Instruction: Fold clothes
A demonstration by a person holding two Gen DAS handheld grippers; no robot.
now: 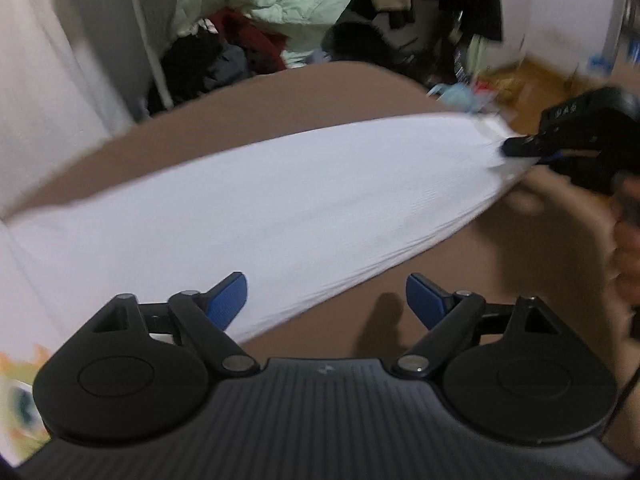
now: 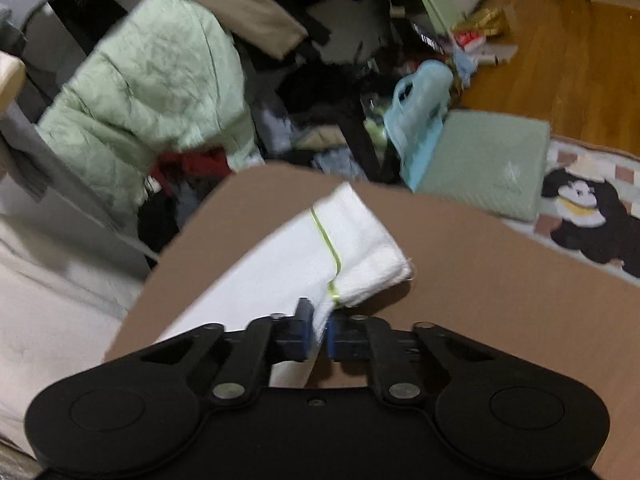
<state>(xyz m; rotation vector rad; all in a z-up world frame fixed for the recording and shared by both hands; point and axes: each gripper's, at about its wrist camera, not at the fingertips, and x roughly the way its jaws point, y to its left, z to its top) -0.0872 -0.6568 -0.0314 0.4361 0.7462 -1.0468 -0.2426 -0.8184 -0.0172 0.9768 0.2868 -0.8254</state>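
- The left gripper [image 1: 326, 300] is held released over the near edge of the white cloth [image 1: 248, 208].
- The cloth is spread on a brown board [image 2: 460, 280]; its right end is clenched by the right gripper [image 2: 318, 334].
- Beyond the far edge, a green jacket [image 2: 160, 92] and a blue bag [image 2: 420, 104] are piled.

A floor of warm brown wooden boards [image 2: 560, 60] is seen behind a flat brown cardboard surface [image 2: 480, 280]. A pale green quilted blanket [image 2: 160, 80] is heaped among dark scattered clutter [image 2: 320, 92].

L gripper [image 1: 326, 300]: lower centre of frame, jaws wide apart, nothing clamped.
R gripper [image 2: 320, 330]: lower centre, jaws pinched on white cloth [image 2: 288, 264].
Hand [image 1: 626, 240]: right edge, blurred.
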